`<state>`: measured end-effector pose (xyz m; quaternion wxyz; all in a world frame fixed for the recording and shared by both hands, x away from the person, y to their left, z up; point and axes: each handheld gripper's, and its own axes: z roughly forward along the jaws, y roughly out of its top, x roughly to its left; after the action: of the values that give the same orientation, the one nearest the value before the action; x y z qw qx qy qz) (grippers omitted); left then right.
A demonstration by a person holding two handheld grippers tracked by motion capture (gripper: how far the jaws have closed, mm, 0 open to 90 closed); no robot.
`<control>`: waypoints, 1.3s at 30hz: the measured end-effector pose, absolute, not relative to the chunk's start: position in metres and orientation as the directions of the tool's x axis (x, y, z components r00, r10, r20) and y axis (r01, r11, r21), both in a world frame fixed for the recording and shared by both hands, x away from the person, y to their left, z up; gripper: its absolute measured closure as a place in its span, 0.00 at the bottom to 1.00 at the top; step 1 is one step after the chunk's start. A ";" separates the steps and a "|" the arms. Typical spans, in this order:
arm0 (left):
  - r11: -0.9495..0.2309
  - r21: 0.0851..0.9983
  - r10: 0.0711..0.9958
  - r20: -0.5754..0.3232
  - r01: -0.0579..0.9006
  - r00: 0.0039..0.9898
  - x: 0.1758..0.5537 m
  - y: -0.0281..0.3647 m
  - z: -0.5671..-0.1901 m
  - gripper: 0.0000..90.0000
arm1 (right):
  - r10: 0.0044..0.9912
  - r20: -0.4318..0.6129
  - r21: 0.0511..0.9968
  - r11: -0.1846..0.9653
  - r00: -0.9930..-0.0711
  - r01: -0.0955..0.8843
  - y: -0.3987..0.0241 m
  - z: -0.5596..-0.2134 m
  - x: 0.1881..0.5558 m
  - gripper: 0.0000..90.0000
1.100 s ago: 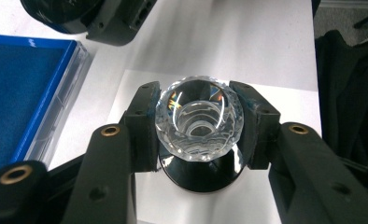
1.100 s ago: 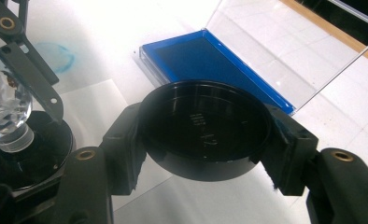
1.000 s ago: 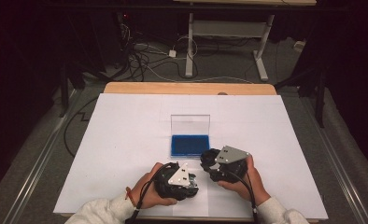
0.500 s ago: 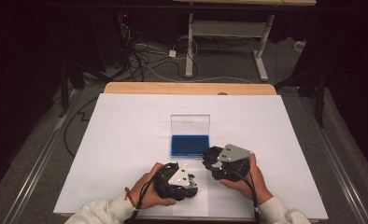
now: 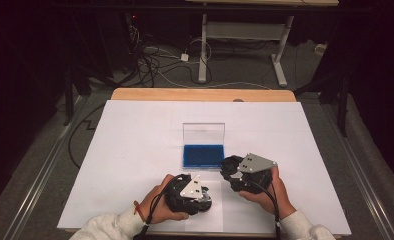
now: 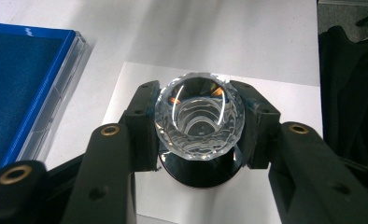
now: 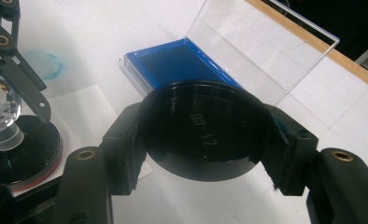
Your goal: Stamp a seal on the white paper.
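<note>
Faceted clear crystal knob (image 6: 200,119): glassy, highly reflective. Round black plastic lid (image 7: 205,128): smooth, semi-gloss. Blue-lined case (image 7: 175,63): matt felt-like insert, glossy transparent plastic cover (image 7: 261,51). White table covering (image 5: 135,145): matt, paper-like. Light wooden table edge (image 5: 200,94): smooth

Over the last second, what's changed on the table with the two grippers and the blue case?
Very little. The right gripper has eased slightly toward the person and to the right, away from the blue case, carrying the black round lid. The left gripper stays clamped on the crystal knob over its black disc. The case has not moved, clear lid up.
</note>
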<state>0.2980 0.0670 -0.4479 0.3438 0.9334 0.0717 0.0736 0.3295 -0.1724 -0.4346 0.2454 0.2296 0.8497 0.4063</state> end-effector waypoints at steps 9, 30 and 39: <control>-0.745 0.660 0.187 0.069 0.096 0.980 0.299 0.068 -0.449 0.61 | 0.593 -0.230 0.803 0.564 -0.772 0.194 -0.175 -0.434 0.330 0.43; -0.746 0.658 0.196 0.069 0.104 0.978 0.298 0.067 -0.450 0.60 | 0.614 -0.223 0.806 0.553 -0.757 0.211 -0.194 -0.432 0.324 0.43; -0.743 0.661 0.200 0.067 0.107 0.977 0.298 0.067 -0.451 0.60 | 0.615 -0.230 0.803 0.558 -0.754 0.210 -0.195 -0.432 0.324 0.43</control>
<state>0.2980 0.0667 -0.4513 0.3489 0.9311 0.0824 0.0669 0.3238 -0.1947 -0.4317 0.2518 0.2439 0.8459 0.4020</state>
